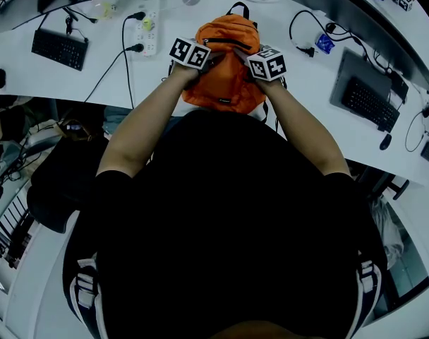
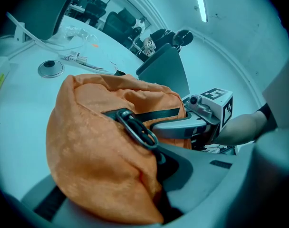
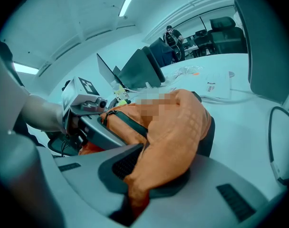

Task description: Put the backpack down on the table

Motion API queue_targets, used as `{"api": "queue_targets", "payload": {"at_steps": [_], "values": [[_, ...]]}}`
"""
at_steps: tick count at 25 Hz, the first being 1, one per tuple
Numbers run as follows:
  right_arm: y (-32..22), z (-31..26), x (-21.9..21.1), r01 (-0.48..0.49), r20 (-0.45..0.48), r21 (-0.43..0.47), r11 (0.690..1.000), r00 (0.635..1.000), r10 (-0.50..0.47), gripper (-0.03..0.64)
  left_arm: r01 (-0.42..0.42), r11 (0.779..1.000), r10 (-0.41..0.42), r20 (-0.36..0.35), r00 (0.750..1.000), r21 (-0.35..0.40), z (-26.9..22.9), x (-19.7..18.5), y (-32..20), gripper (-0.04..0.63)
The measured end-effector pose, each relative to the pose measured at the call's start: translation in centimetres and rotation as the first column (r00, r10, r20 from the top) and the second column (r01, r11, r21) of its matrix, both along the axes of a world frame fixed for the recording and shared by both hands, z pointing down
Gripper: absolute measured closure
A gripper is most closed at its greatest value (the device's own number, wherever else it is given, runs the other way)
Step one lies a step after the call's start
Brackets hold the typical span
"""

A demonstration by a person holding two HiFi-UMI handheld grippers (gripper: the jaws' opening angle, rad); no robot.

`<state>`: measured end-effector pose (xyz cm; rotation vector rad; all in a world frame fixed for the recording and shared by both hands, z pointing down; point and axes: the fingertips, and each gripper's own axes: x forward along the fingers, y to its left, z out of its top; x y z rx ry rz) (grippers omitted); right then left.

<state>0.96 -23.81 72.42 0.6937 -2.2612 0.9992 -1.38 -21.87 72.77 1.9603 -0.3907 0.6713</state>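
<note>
An orange backpack [image 1: 227, 69] with black straps is at the near edge of the white table [image 1: 52, 83], right in front of the person. Both grippers hold it at its upper part. My left gripper [image 1: 206, 61] is shut on its left side and my right gripper [image 1: 244, 61] on its right side. In the left gripper view the orange fabric [image 2: 97, 141] bulges out of my left gripper [image 2: 154, 189], beside a black strap with a buckle [image 2: 137, 127]. In the right gripper view a fold of the backpack [image 3: 178, 127] is pinched in my right gripper [image 3: 135, 184]. I cannot tell whether the bag's bottom rests on the tabletop.
A black keyboard [image 1: 58, 49] and a white power strip [image 1: 149, 27] with plugged cables lie to the left of the bag. Another keyboard [image 1: 368, 102] and a monitor [image 1: 355, 16] are at the right. A black office chair [image 1: 59, 182] stands below the table edge.
</note>
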Motion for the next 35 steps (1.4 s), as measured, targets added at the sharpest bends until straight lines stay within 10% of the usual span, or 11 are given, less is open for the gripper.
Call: {"api": "queue_targets", "payload": {"at_steps": [20,29,35], "values": [[0.9,0.6,0.0,-0.006,0.044,-0.054,0.999,0.999,0.009,0.49,0.033,0.997,-0.033,-0.007,0.999,-0.063,0.7,-0.5,0.9,0.552],[1.3,0.8,0.2,-0.018,0.032,-0.043,0.999,0.999,0.019,0.307,0.088,0.996,-0.089,-0.043,0.995,-0.006,0.3,-1.5,0.9,0.309],[1.3,0.7,0.2,-0.021,0.03,-0.036,0.999,0.999,0.022,0.289,0.089,0.996,-0.089,-0.026,0.996,0.001,0.3,-1.6,1.1,0.282]]}}
